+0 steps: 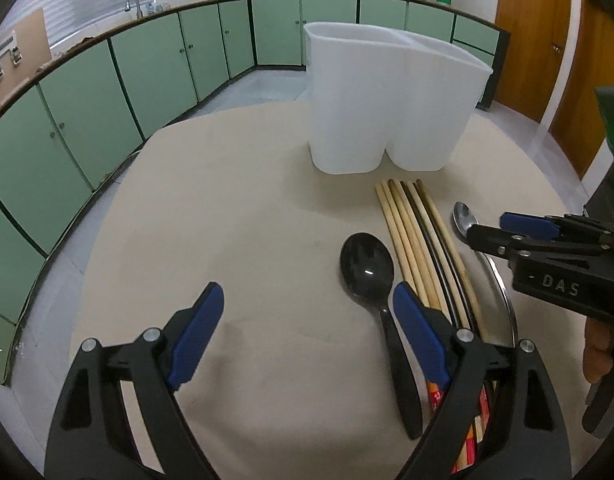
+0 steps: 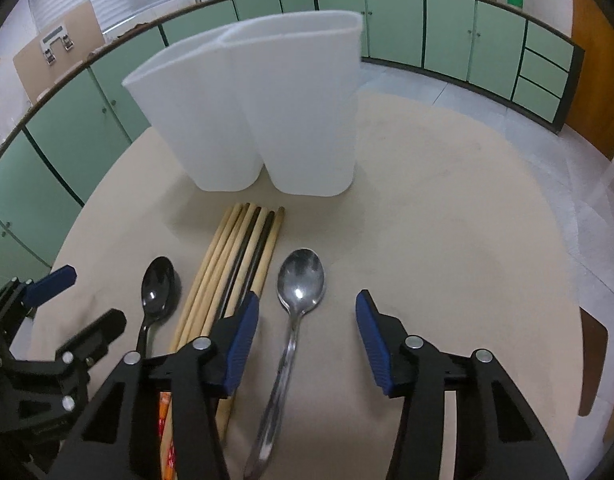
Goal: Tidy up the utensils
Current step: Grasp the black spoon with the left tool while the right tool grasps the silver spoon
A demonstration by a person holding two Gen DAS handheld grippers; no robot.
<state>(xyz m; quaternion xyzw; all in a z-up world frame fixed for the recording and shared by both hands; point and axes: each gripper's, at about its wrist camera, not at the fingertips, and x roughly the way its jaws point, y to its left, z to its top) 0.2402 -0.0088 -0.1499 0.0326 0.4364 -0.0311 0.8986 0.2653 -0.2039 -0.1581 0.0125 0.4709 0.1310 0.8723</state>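
Green cabinet doors (image 1: pixel 87 92) curve round behind my round table (image 1: pixel 243 208), which is covered in matte beige cloth. Near its far edge stands a white plastic holder (image 1: pixel 391 100) with 2 rounded compartments, upright. In front of it lie about 7 chopsticks (image 2: pixel 235 264) in a tight bundle, mostly pale wood with 2 dark ones, though my own fingers hide their near ends. 1 glossy black spoon (image 1: pixel 367 268) lies on their left and 1 steel spoon (image 2: pixel 301 276) on their right. My left gripper (image 1: pixel 307 332) stands wide apart with nothing held, the black spoon's handle just inside its right finger. My right gripper (image 2: pixel 307 340) is parted around the steel spoon's handle without touching it.
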